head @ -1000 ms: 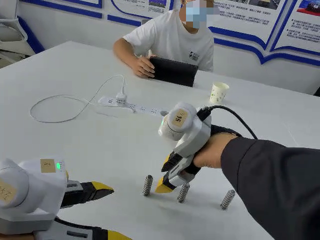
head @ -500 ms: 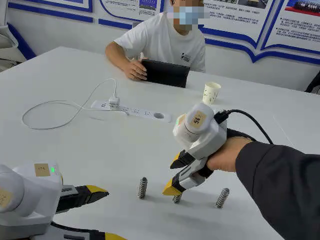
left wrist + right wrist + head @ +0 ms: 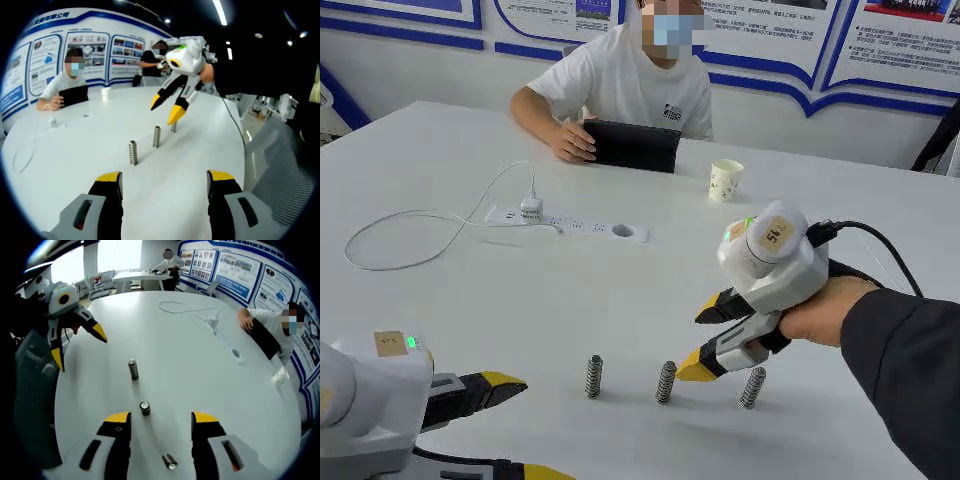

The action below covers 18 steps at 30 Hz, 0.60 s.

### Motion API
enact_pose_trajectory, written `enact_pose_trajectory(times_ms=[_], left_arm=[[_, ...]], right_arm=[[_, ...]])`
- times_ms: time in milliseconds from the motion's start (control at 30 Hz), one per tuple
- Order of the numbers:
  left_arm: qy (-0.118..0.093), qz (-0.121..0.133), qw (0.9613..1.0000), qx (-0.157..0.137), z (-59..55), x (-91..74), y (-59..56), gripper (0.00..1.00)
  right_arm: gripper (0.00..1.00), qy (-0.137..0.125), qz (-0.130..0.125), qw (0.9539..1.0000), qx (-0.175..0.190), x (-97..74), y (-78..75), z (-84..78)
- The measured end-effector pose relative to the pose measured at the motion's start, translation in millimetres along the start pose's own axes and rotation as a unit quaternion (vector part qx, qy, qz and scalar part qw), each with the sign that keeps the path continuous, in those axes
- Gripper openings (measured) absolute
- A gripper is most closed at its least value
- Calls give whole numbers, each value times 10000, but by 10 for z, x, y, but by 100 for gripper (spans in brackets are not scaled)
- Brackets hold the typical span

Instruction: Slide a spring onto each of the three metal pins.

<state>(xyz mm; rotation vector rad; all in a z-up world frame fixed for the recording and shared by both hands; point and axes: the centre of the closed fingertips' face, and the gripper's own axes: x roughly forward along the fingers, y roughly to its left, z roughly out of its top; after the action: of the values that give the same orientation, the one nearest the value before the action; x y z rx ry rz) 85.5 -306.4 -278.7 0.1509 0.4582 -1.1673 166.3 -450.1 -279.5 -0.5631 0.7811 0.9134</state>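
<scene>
Three metal springs stand upright in a row on the white table, left [image 3: 593, 376], middle [image 3: 666, 382] and right [image 3: 752, 387]; each seems to stand around a pin, though the coils hide most of it. My right gripper [image 3: 695, 343] hovers open and empty just above the gap between the middle and right springs. Its own view shows the springs [image 3: 133, 369], [image 3: 145, 408], [image 3: 169, 461] between and ahead of its jaws. My left gripper [image 3: 530, 428] is open and empty at the lower left, short of the row [image 3: 133, 152], [image 3: 156, 136], [image 3: 173, 126].
A white power strip [image 3: 570, 224] with a looping cable [image 3: 410, 215] lies mid-table. Farther back stand a paper cup [image 3: 725, 181] and a dark tablet [image 3: 631, 146], held by a seated person [image 3: 620, 85]. The table edge [image 3: 240, 145] runs to the right of the springs.
My right gripper has moved right along the row, from beside the left and middle springs to between the middle and right ones, and lifted a little. The head camera has shifted.
</scene>
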Motion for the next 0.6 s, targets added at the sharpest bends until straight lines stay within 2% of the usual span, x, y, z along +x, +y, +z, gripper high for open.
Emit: enact_pose_trajectory(times_ms=[333,600], left_arm=[[-45,26,10000,-17,61,31,7,72],[-79,40,10000,-10,102,38,17,74]], right_arm=[[53,-323,-327,9982,385,-255,-51,-273],[58,-658,-579,9947,543,-441,-38,-378]])
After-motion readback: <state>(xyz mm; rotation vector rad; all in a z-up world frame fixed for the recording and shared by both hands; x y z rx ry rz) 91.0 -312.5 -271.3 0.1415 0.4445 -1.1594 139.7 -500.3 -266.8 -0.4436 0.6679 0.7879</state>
